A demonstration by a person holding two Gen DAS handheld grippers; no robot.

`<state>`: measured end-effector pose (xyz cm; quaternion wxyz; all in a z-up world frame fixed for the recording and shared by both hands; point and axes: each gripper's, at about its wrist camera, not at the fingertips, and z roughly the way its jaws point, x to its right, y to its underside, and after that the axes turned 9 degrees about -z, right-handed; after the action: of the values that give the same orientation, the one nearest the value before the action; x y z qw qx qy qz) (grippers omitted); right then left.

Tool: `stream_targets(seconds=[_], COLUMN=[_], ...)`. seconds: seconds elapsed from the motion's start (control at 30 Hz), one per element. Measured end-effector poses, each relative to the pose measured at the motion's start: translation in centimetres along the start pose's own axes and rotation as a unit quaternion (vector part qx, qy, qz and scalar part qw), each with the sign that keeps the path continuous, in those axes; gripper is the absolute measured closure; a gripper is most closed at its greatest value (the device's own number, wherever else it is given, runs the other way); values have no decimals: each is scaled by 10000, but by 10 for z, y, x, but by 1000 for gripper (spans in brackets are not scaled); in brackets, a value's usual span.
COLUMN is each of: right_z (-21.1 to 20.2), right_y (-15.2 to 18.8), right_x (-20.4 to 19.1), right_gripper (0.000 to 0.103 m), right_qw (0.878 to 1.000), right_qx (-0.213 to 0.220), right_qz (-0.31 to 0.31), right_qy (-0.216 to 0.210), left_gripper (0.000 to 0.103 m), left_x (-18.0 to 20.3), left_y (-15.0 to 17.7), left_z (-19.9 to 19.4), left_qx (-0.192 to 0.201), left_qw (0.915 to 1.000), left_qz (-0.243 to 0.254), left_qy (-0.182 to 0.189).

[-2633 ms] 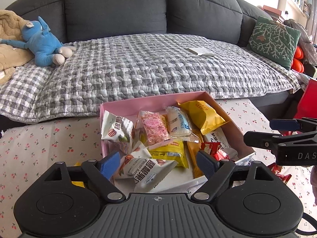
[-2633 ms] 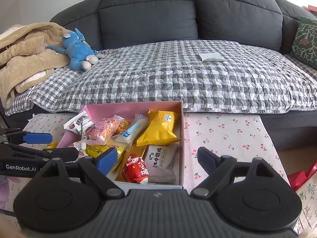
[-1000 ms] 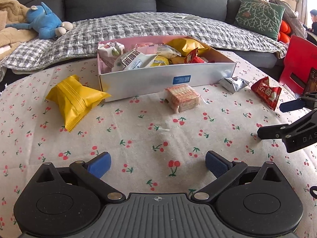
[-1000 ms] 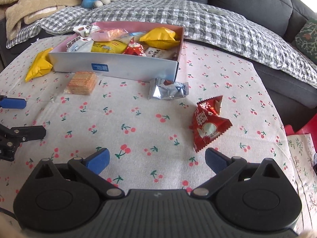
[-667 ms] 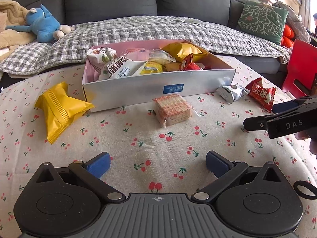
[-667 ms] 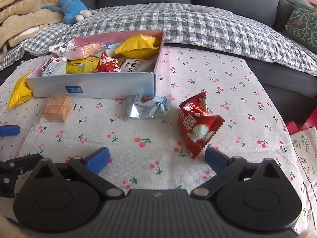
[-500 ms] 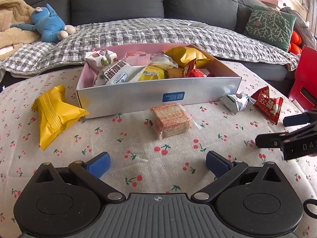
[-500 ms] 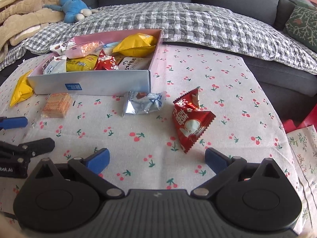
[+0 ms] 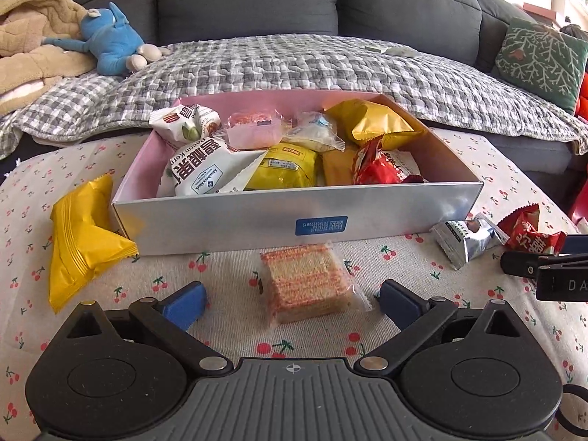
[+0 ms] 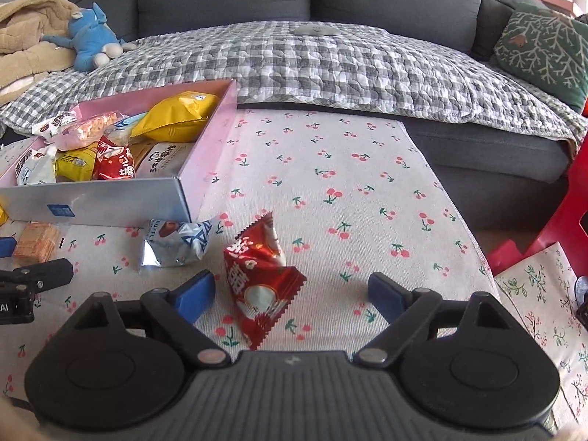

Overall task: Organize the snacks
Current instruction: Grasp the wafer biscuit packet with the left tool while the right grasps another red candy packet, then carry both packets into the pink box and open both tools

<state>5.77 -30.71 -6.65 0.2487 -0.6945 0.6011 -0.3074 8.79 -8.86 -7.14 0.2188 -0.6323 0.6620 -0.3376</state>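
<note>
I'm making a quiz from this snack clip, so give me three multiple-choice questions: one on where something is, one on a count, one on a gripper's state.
1. Where is the wafer pack?
A. in the box
B. on the tablecloth in front of the box
C. on the sofa

2. How many snacks lie outside the box?
A. two
B. four
C. six

3. The right gripper is:
A. open
B. shut on the red packet
C. shut on the silver packet

Key: B, it lies between the left gripper fingers; B, wafer pack, yellow packet, silver packet, red packet; A, fingers apart around the red packet.
</note>
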Motion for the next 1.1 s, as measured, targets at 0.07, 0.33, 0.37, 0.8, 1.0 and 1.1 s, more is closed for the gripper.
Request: stream_targets(seconds=[0.07, 0.33, 0.37, 0.8, 1.0, 1.1], right_z=[0, -4, -4, -7, -11, -12], right_y=[-2, -5, -6, -15, -18, -19], right_x=[-2, -6, -7, -16, -21, -22], right_gripper=[27, 55, 60, 73, 73, 73], right_qw=[10000, 9996, 9995, 9981, 9974, 9971], right_qx=[24, 57, 60, -122, -197, -254], right_qz=[-43, -200, -232, -588, -662, -677], right_qy=[-35, -215, -228, -166, -221, -256], left_gripper=[8, 41, 48, 63, 63, 63], left_x=[0, -5, -5, -16, -18, -19], left_y=[-2, -9, -9, -13, -14, -14], left_z=[1, -1, -2, -6, -9, -12], left_qx=[51, 202, 213, 82, -20, -95], left_qw=[10000, 9986, 9983, 9987, 9989, 9991], left_qz=[-32, -343, -372, -361, -322, -286], left_qy=[-67, -345, -387, -344, -332, -296])
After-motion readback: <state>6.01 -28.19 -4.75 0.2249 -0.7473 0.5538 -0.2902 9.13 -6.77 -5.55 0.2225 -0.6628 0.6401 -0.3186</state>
